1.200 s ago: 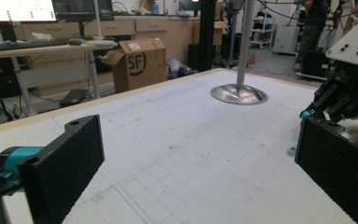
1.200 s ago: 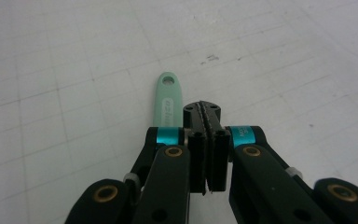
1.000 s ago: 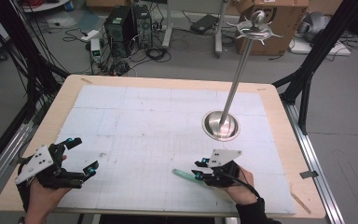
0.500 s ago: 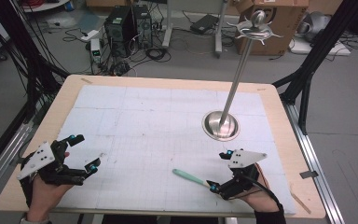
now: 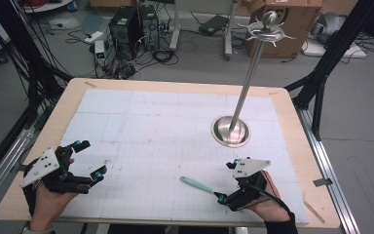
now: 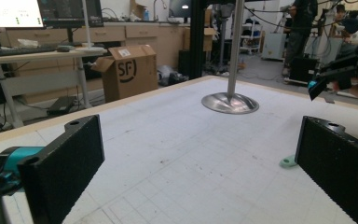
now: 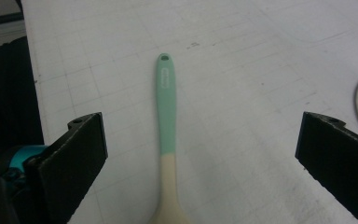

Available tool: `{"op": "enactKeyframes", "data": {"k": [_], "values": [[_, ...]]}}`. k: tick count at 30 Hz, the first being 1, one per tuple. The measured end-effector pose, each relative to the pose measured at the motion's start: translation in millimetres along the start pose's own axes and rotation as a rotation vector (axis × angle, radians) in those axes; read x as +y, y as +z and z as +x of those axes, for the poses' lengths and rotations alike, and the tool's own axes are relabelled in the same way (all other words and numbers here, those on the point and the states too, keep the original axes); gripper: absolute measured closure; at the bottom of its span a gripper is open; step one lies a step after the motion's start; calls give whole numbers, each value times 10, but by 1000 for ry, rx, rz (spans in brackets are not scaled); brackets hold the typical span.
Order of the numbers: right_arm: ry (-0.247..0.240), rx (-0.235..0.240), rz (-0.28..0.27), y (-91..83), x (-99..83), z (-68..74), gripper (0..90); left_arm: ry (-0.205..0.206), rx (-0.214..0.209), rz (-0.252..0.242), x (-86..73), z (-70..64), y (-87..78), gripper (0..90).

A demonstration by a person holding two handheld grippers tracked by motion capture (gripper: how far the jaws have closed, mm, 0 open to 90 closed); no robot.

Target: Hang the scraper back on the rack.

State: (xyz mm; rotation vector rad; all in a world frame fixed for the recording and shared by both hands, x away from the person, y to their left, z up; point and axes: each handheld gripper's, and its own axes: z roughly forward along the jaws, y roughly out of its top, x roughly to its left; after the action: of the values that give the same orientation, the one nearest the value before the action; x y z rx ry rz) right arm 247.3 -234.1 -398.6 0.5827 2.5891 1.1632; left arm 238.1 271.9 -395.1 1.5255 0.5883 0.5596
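Observation:
A utensil with a mint-green handle [image 5: 195,184] and a cream head lies flat on the white mat [image 5: 165,122], near the front edge. My right gripper [image 5: 225,182] is just right of it, open, with the cream end between its jaws and nothing gripped. In the right gripper view the utensil [image 7: 166,102] points away down the middle of the wide-open right gripper [image 7: 209,147]. My left gripper [image 5: 90,159] rests open at the front left of the mat. The left gripper [image 6: 200,158] holds nothing, and the handle tip [image 6: 287,162] shows by its right jaw.
A metal stand with a round dished base [image 5: 231,131] and a tall leaning pole [image 5: 248,73] stands right of centre on the mat. Its base [image 6: 230,102] lies ahead in the left gripper view. The wooden table edge [image 5: 292,126] frames the mat; boxes and cables lie beyond.
My right gripper has drawn back slightly to the right from the utensil and turned its plate upward. The utensil has stayed put. My left gripper has edged a little to the right.

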Motion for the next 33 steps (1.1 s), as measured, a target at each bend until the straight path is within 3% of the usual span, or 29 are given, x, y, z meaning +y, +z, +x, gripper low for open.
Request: {"op": "enactKeyframes", "data": {"k": [8, 10, 14, 19, 23, 27, 28, 33], "values": [[8, 58, 206, 178, 44, -110, 69, 4, -3, 4, -13, -32, 11, 18], [-5, 66, 243, 214, 74, -114, 154, 5, 8, 12, -21, -24, -17, 18], [-37, 92, 262, 265, 123, -105, 196, 2, 19, 13, -26, -14, -53, 18], [-61, 107, 360, 390, 200, -89, 319, 0, 31, 6, -15, -6, -123, 18], [-78, 115, 398, 430, 232, -63, 390, -3, 43, 5, -16, 11, -173, 18], [-85, 139, 442, 453, 237, -17, 468, -5, 51, 0, -9, 21, -216, 18], [-93, 145, 476, 458, 227, -1, 501, -5, 53, -1, -8, 22, -221, 18], [-78, 137, 523, 429, 204, 8, 579, -2, 51, 8, -13, 9, -213, 18]]}}
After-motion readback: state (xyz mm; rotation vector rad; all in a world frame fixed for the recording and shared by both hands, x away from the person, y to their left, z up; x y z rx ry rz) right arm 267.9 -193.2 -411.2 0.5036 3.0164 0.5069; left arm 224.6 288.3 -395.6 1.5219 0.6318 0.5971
